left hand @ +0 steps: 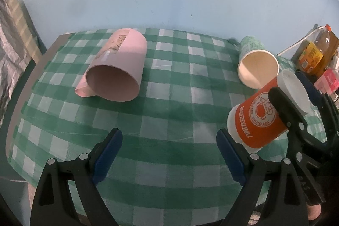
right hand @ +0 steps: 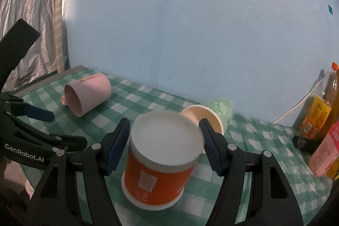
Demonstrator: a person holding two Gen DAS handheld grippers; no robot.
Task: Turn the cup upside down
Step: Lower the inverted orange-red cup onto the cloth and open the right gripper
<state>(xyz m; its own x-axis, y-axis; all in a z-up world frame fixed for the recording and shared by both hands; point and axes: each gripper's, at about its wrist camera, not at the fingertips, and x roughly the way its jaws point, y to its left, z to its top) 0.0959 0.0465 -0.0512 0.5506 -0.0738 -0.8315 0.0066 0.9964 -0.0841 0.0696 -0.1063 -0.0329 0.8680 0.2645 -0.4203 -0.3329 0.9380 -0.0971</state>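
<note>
While its mouth stays hidden, the orange cup [right hand: 161,159] sits tilted between right gripper [right hand: 165,145] jaws; left gripper [left hand: 169,159] jaws gape

Black-framed hand-held gripper [right hand: 165,146] pair, ribbed blue pads [right hand: 118,145], silver screws, white "GenRobot.AI" lettering.

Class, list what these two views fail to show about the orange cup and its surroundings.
- Orange cup mouth: faces down, unseen in both views.
- Whether the right gripper fingers touch the cup: unclear.
- Bottle: cut off at right wrist edge.
- Pink mug print: too blurred.
</note>
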